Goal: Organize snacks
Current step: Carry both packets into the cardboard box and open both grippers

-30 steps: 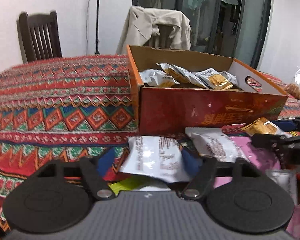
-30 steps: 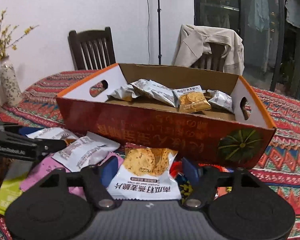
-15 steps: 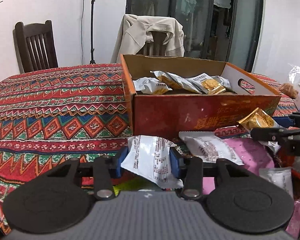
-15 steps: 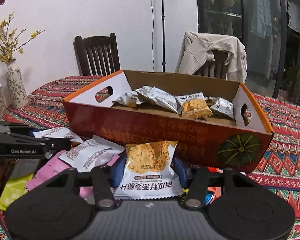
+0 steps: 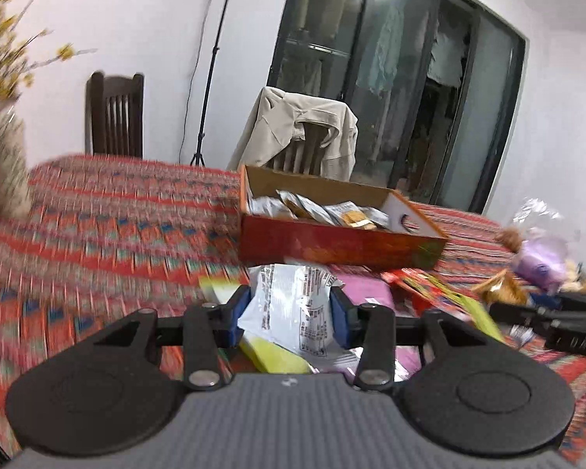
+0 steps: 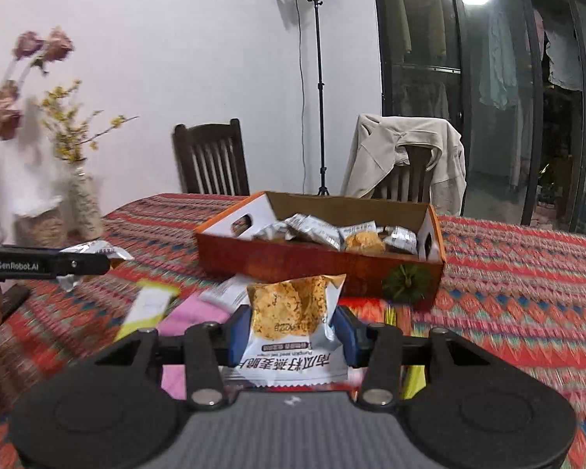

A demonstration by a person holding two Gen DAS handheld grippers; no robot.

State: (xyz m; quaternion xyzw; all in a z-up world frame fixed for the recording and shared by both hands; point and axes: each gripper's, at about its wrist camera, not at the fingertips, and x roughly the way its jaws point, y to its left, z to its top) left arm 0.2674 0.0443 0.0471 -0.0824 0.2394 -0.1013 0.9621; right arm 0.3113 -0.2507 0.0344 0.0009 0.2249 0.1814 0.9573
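- Left wrist view: your left gripper (image 5: 290,314) has just closed and pinches a white packet (image 5: 289,305) at lower centre, lifted off the desk (image 5: 97,226). The box (image 5: 332,242), mid-frame, already holds several packets. Loose ones, pink (image 5: 365,289) and yellow (image 5: 269,353) among them, lie below it, not yet boxed.
- Right wrist view: your right gripper (image 6: 291,332) has also just closed and pinches a cracker packet (image 6: 293,312) at lower centre, short of the box (image 6: 316,262). By my judgement, both packets go into the box next, and much sorting remains.
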